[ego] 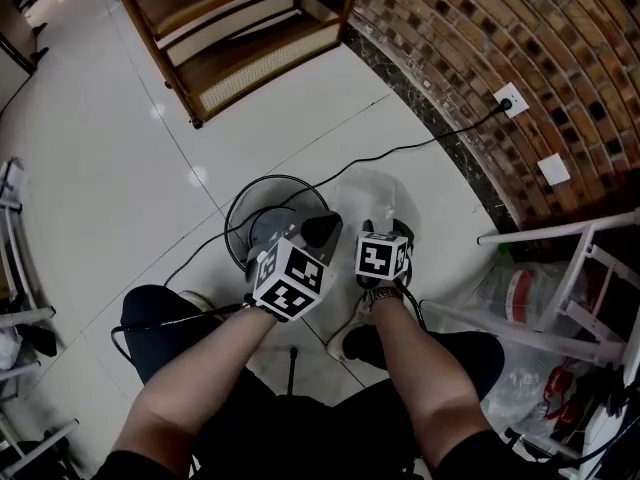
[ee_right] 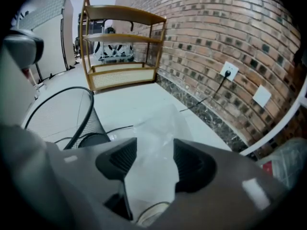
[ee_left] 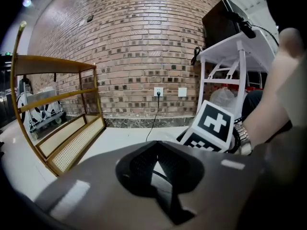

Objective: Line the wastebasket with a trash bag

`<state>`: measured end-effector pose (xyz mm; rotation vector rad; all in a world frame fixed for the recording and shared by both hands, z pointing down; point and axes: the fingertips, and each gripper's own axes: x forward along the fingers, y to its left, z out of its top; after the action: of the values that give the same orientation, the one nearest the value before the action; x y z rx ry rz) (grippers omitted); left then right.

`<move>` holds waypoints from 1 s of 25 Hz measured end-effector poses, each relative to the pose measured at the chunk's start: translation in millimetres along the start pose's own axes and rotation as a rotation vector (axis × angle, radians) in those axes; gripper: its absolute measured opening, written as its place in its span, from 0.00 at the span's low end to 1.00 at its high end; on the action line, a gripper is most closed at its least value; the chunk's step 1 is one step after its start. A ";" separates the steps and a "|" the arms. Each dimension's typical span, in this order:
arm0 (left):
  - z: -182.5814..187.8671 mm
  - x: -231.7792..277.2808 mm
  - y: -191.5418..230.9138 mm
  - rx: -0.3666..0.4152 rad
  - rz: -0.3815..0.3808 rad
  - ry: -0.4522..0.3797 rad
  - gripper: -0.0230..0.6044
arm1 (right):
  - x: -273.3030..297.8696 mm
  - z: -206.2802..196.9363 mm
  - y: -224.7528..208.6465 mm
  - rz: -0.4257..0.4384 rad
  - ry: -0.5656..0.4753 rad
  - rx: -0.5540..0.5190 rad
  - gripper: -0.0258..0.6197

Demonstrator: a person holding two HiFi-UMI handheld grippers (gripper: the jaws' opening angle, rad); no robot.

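Whereas the jaws of the left gripper (ee_left: 156, 147) are pressed together with nothing between them, those of the right gripper (ee_right: 154, 162) stand spread. The translucent trash bag (ee_right: 158, 128) shows in the gap between the right jaws. Neither pad visibly presses on the film, so the bag is judged not gripped.

Seen from the wastebasket (ee_right: 53, 116), the bag lies on the floor (ego: 120, 148) on the side toward the brick wall (ego: 520, 38), just beside the basket and apart from its rim. Its long axis runs roughly along the line in which the right jaws point, from those jaws away from the person toward the wall. Which end is the bag's mouth cannot be told, the film being crumpled and pale against the tiles.

The right gripper is the nearer of the two to the bag. The left gripper hangs over the wastebasket's near rim, on the side away from the bag.

The wastebasket, a black wire-mesh cylinder, stands upright with its mouth upward and no liner over its rim, so the lining is judged not begun. The coming move turns on one relation: bag directly ahead of the spread right jaws, basket to their left.

A black cable (ego: 400, 153) crosses the floor on the wastebasket's far side to a wall outlet (ego: 511, 99).
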<state>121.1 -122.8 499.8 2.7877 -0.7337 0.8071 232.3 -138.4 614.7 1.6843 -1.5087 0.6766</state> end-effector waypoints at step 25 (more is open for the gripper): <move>-3.5 -21.6 -2.0 0.021 0.041 -0.009 0.04 | -35.4 10.8 -54.7 -0.100 -0.018 0.063 0.04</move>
<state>104.6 -111.1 491.2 2.8052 -0.7914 0.8136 279.3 -126.2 569.9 1.8051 -1.4186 0.6634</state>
